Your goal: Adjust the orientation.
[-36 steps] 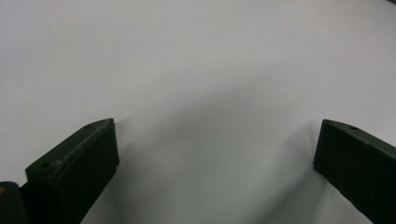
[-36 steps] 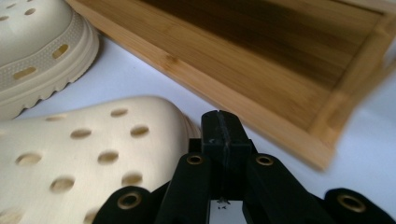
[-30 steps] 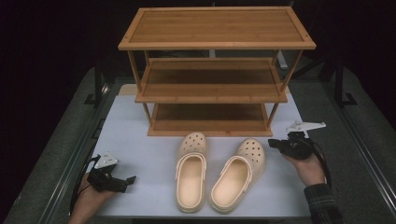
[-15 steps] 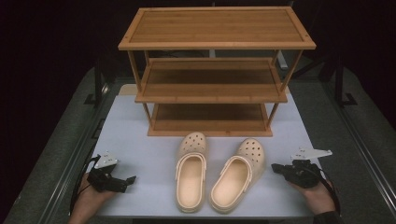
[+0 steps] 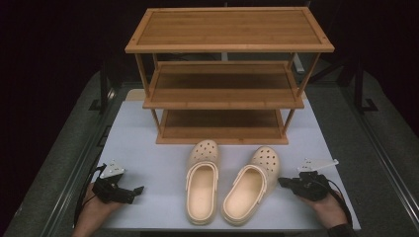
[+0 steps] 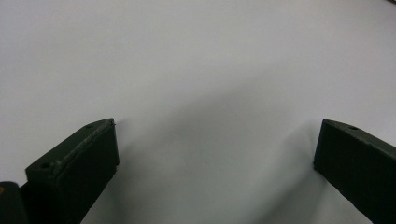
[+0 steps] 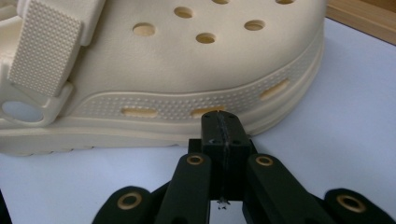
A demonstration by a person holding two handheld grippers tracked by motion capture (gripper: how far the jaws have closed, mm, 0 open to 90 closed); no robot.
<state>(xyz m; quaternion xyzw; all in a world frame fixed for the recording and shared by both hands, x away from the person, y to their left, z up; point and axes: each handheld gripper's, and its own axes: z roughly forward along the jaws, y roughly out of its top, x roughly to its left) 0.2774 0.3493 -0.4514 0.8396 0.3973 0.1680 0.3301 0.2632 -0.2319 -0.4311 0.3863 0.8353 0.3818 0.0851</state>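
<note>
Two cream clogs lie side by side on the white table, toes toward the rack: the left clog [image 5: 201, 180] and the right clog [image 5: 251, 183] [image 7: 177, 70]. My right gripper [image 5: 282, 182] [image 7: 221, 122] is shut, jaws pressed together with nothing between them, its tip just beside the right clog's outer sole. My left gripper [image 5: 138, 189] [image 6: 215, 154] rests low at the table's front left, jaws wide open over bare tabletop, well apart from the left clog.
A three-tier bamboo shoe rack [image 5: 225, 74] stands at the back of the white table [image 5: 143, 143], all shelves bare. Dark floor and black frame rails [image 5: 380, 143] flank the table. A hand [image 5: 94, 215] holds each gripper at the front edge.
My right gripper has moved toward the front edge and down, from beside the right clog's toe to beside its middle. The left gripper stayed put.
</note>
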